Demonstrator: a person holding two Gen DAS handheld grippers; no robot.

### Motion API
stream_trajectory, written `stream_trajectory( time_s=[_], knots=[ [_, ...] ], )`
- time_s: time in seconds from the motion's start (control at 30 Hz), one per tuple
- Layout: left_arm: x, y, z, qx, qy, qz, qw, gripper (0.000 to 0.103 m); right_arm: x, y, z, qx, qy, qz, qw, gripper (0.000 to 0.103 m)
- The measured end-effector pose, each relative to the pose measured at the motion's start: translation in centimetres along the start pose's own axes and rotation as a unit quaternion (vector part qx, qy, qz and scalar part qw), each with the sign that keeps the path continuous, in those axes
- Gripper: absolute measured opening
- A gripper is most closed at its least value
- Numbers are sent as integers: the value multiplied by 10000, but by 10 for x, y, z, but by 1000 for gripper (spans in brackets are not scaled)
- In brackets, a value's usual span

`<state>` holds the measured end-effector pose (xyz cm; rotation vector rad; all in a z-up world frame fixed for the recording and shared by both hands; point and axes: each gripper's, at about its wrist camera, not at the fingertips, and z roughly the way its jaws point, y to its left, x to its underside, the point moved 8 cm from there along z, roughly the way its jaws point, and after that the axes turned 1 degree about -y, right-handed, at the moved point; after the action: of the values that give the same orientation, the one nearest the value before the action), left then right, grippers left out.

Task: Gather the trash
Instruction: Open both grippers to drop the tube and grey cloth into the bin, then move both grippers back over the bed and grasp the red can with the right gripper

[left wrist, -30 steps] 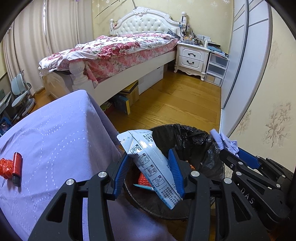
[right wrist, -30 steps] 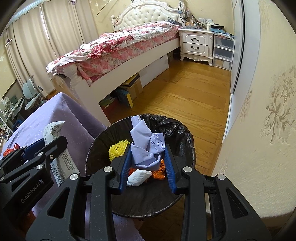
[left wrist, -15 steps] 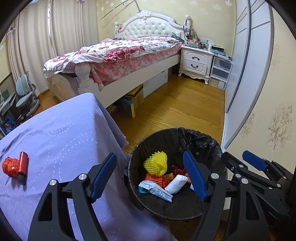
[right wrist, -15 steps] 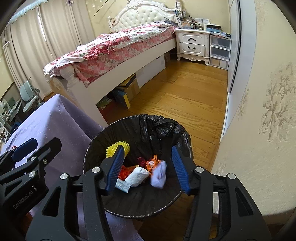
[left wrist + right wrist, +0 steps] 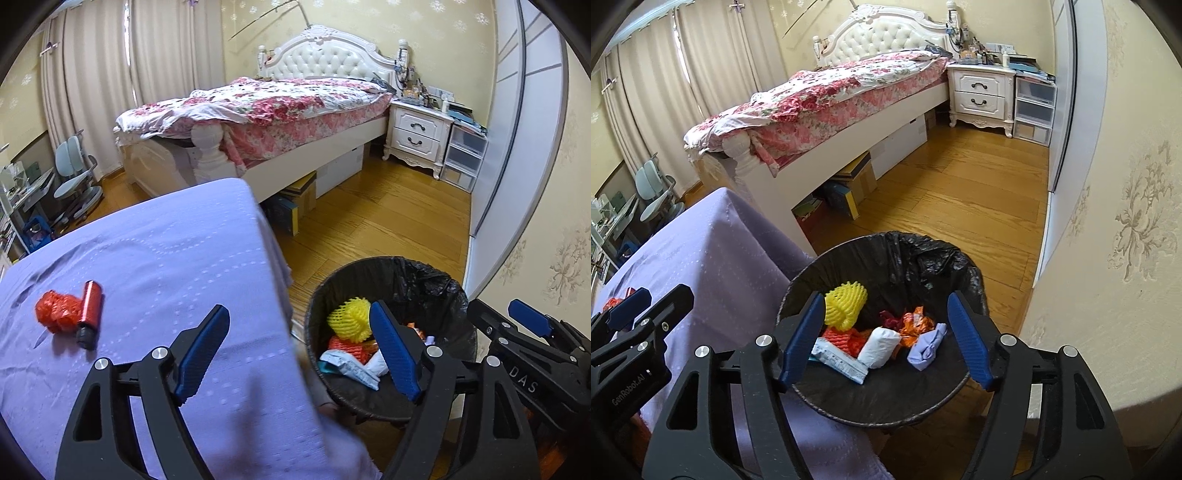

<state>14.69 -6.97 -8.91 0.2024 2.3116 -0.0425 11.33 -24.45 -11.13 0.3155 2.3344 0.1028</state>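
Left tongs (image 5: 301,352) spread wide, nothing between the blue pads, jaws just been opening; hanging over the worktop (image 5: 155,258) edge with one pad above the purple cloth, the other over the bin rim. Right tongs (image 5: 884,338) also spread, empty, just been opening, hanging above the black-lined trash bin (image 5: 912,254). Inside the bin: yellow foam net (image 5: 846,304) toward the left wall, orange-red foam net (image 5: 846,339) just below it, printed white packet (image 5: 838,360) lying flat at the front, white wad (image 5: 881,347) leaning beside it, crumpled orange wrapper (image 5: 916,323) behind, lavender crumpled tissue (image 5: 927,349) at the right, touching the wrapper. Still on the worktop: red crumpled wrapper (image 5: 55,310) touching a red cylinder with black cap (image 5: 88,314), lying tilted, well apart from the bin. Bin standing on the wood floor (image 5: 960,184) just beside the draped worktop corner, near the patterned wall. Bed (image 5: 266,107) with floral quilt farther back, white nightstand (image 5: 417,133) beside it, boxes under the bed frame. Near worktop edge blurred in the left wrist view.
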Motion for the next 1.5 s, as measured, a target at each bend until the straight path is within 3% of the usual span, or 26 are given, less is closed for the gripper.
stream_trajectory(
  time_s=[0.2,0.4,0.83,1.17,1.5],
  knots=[
    [12,49,-12,-338,13,-284,9990,78,6,29,-3,-202,66,-204,9996,67],
    [28,99,-20,-706,93,-583,9958,78,15,85,-6,-553,125,-607,9965,67],
    [68,217,-41,-1488,257,-1320,9797,78,35,204,-10,-1181,288,-1427,9823,67],
    [90,278,-50,-1745,383,-1719,9688,78,44,299,0,-1527,403,-1919,9686,67],
    [90,309,-49,-1789,383,-1895,9647,78,51,348,10,-1529,464,-2103,9645,62]
  ],
)
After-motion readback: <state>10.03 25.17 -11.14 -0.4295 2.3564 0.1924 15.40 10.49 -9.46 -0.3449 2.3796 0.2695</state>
